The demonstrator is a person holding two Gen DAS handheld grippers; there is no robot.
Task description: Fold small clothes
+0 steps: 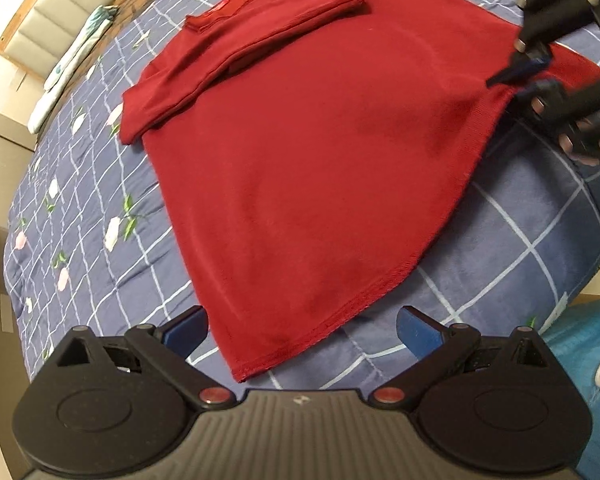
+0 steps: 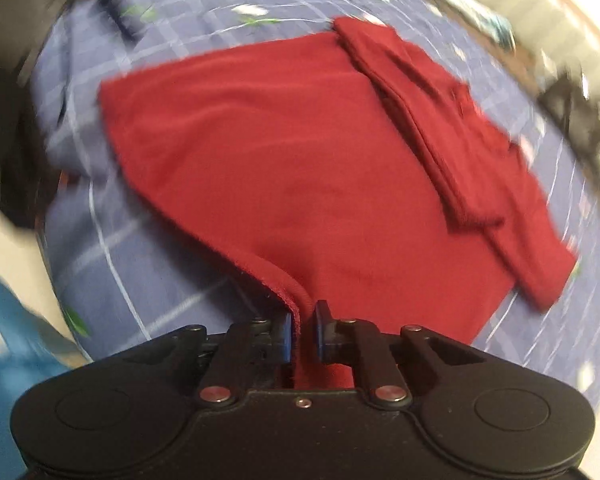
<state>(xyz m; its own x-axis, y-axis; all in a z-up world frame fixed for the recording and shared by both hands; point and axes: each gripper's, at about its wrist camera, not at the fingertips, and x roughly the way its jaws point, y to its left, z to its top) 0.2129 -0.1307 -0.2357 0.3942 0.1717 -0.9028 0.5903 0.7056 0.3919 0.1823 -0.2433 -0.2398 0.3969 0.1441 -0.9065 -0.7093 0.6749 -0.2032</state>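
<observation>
Two tools are at work on one red shirt, which is spread over a blue checked bed cover, its sleeves already laid across the upper body.

The shirt is judged light, soft and limp: no shape will be kept once it is lifted, and it will drape and drag behind whichever point is raised. The knit looks grippy rather than slippery, and nothing about it is fragile. The stitched hem is the firmest part and is best taken at its two corners, so that the bottom edge can be carried evenly.

In the left wrist view, the left tool is seen at the bottom of the frame with its jaws spread wide and nothing between them. The near hem corner lies just ahead of it, between the two blue pads but not touched by them.

In the right wrist view, which is blurred, the right tool at bottom centre is clenched on the shirt: a ridge of its edge rises off the cover between the pads. In the left wrist view this tool appears at the right edge, on the far hem corner.
</observation>
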